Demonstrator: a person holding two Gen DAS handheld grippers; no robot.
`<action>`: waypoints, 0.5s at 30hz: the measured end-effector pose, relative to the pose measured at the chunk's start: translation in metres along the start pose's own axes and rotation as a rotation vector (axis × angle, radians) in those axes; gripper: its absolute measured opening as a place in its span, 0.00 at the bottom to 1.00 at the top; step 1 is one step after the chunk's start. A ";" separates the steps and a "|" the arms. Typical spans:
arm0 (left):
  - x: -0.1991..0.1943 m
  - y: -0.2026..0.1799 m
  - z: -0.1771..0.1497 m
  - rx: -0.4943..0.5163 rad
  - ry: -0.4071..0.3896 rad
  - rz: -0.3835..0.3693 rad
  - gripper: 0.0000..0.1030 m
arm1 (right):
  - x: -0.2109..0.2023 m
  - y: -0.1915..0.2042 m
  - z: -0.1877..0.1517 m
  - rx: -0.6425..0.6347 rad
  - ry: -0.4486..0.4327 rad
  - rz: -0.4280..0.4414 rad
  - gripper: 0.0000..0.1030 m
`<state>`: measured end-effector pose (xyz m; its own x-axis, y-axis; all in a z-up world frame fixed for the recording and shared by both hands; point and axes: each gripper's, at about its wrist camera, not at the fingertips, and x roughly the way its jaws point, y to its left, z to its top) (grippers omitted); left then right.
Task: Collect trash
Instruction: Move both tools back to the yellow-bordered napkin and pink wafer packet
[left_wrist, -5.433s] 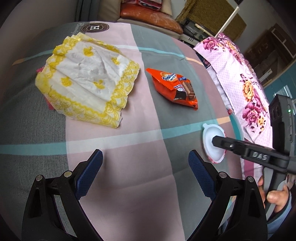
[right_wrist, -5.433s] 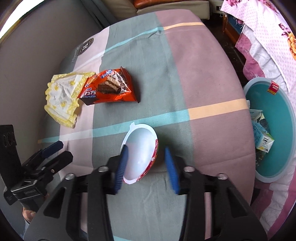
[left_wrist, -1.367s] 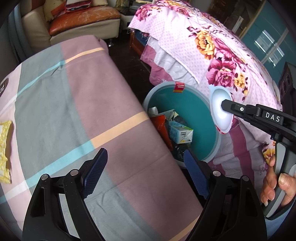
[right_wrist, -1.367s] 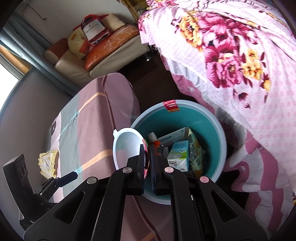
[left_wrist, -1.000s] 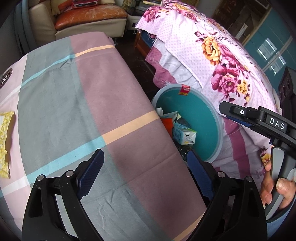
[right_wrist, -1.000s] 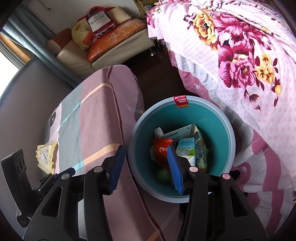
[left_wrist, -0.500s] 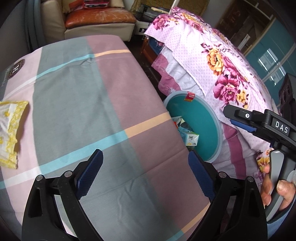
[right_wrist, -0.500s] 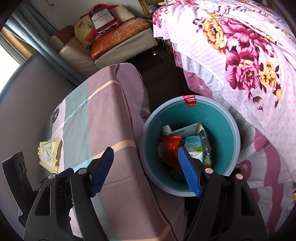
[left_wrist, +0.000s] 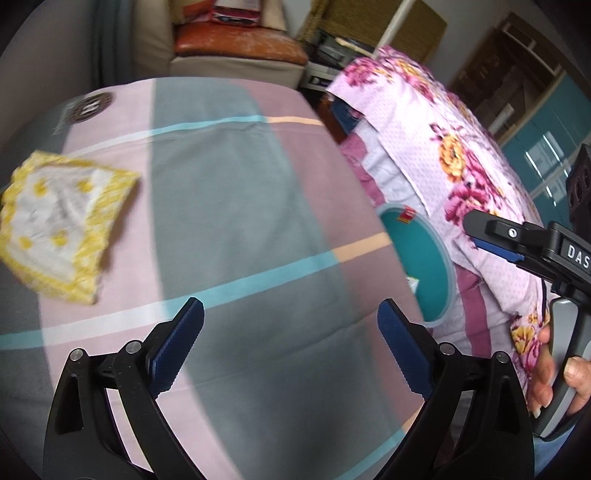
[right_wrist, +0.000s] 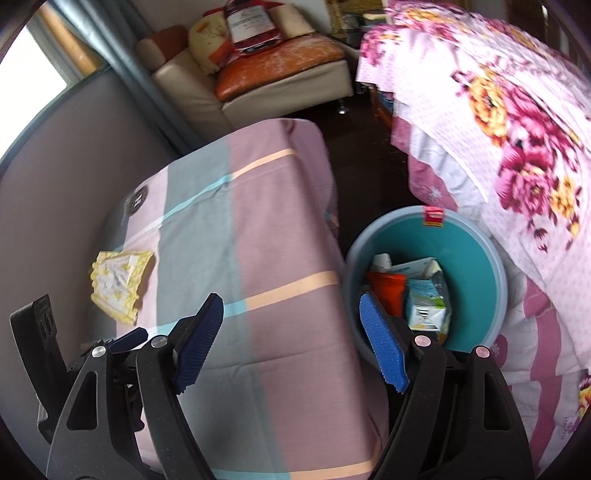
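Both tongs released, nothing held: left gripper (left_wrist: 290, 341), and right gripper (right_wrist: 291, 341), whose jaws have just been opening. Yellow-edged napkin (left_wrist: 61, 227) near the table's (left_wrist: 236, 206) left edge looks light, soft, floppy; likely best pinched at its raised folded corner for the bin (right_wrist: 476, 243).

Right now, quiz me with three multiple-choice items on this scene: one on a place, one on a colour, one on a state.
1. Where does the yellow-edged wrapper lie?
A. in the bin
B. on the striped cloth
C. on the sofa

2. What colour is the inside of the bin?
A. teal
B. red
C. white

3. How is the right gripper?
A. shut on a cup
B. shut on nothing
C. open, holding nothing

Answers:
1. B, it rests flat on the striped cloth, away from the bin.
2. A, its inner wall shows teal.
3. C, its blue pads stand apart with nothing between; its jaws have just been opening.
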<state>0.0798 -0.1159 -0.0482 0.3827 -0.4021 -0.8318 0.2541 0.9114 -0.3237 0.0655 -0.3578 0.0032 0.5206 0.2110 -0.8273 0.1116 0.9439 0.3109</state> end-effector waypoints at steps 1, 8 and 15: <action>-0.004 0.010 -0.001 -0.018 -0.005 0.004 0.92 | 0.002 0.007 0.001 -0.012 0.005 0.001 0.71; -0.033 0.089 -0.006 -0.135 -0.059 0.057 0.93 | 0.023 0.077 0.005 -0.158 0.069 0.036 0.71; -0.061 0.176 -0.019 -0.247 -0.088 0.145 0.93 | 0.069 0.164 0.003 -0.365 0.154 0.091 0.73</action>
<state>0.0841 0.0709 -0.0634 0.4779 -0.2621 -0.8384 -0.0286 0.9493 -0.3131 0.1218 -0.1888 -0.0016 0.3785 0.3068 -0.8733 -0.2512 0.9421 0.2221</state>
